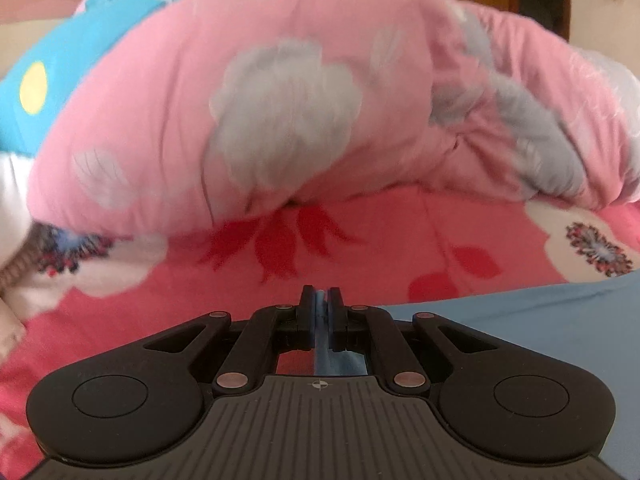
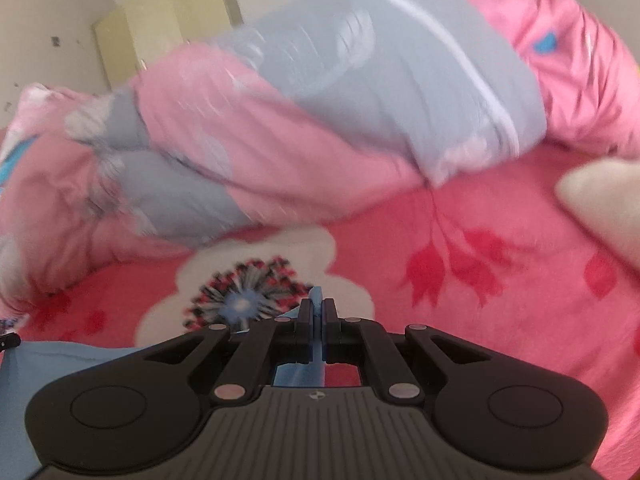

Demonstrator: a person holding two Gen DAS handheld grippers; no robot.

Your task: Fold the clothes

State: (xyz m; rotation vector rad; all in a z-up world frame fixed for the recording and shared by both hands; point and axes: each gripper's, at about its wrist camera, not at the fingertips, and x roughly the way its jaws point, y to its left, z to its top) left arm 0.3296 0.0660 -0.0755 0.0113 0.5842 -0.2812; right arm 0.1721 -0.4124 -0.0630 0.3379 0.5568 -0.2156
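1. The left tongs (image 1: 321,300) are pressed together on a thin edge of light blue cloth (image 1: 540,320), which shows as a blue strip between the fingers and runs back under the body of the tool.
2. The right tongs (image 2: 318,310) are likewise pinching the blue cloth, a small corner of it poking up just past the fingertips.
3. The same garment spreads out to the right of the left tongs and to the left of the right tongs (image 2: 60,354), so it seems to span between the two, each holding one end of an edge. That hold would let the person keep the edge taut and carry it as one line to make a fold; how far the folding has got cannot be told.
4. Under the cloth lies the bed, covered by a red-pink floral bedspread (image 1: 400,248), giving a broad soft surface to fold on.
5. Beyond it a bulky pink and grey quilt (image 1: 280,120) is heaped across the far side, apart from the garment and out of the folding area.
6. Behind the quilt, the right view shows a pale cabinet (image 2: 172,24) against the wall.
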